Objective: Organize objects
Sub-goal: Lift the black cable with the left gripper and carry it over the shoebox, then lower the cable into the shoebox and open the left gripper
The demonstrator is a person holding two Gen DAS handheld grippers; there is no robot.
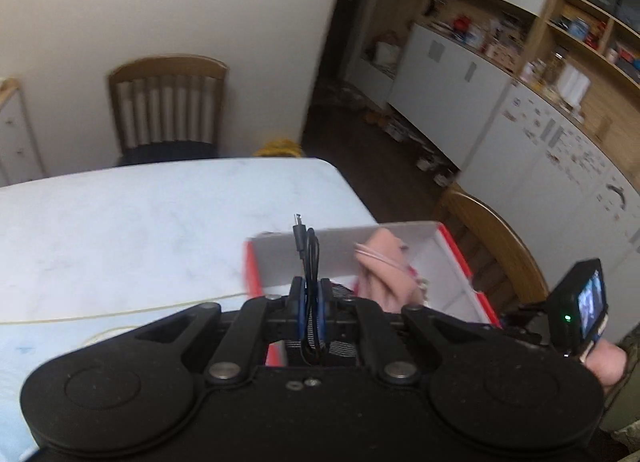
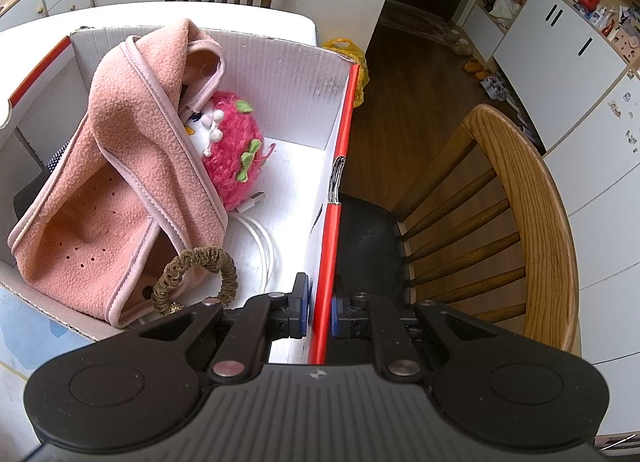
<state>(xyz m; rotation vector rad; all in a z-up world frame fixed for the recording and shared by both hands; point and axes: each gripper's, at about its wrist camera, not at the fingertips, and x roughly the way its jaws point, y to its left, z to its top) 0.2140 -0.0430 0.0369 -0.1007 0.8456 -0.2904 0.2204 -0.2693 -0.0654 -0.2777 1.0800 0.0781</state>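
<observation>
Cable first: at the lower centre of the left wrist view, the left gripper (image 1: 310,298) is squeezing a folded black USB cable (image 1: 307,246), its plug poking up above the pads. It is hovering over the near end of the red-and-white cardboard box (image 1: 460,258), which is sitting on the pale tabletop (image 1: 140,214) toward the right of that frame. Inside, a pink fleece cloth (image 1: 380,266) is showing.

Moving across to the right wrist view, that fleece cloth (image 2: 132,166) is filling the left of the frame, draped over a fuzzy magenta toy (image 2: 236,146). A white cable (image 2: 264,238) is lying on the box floor below it, and a gold-brown scrunchie (image 2: 196,278) is resting at the lower centre. Just right of that, the right gripper (image 2: 319,312) is pinching the box's red side wall (image 2: 340,166), one pad inside and one outside, steadying it. Further right, a wooden chair (image 2: 532,222) is standing beside the table.

So this looks like the drop-off step. The next move, I'd say, calls for bringing the black cable over the bare white floor of the box, lowering it, then parting the left pads while the right keeps the wall braced.
</observation>
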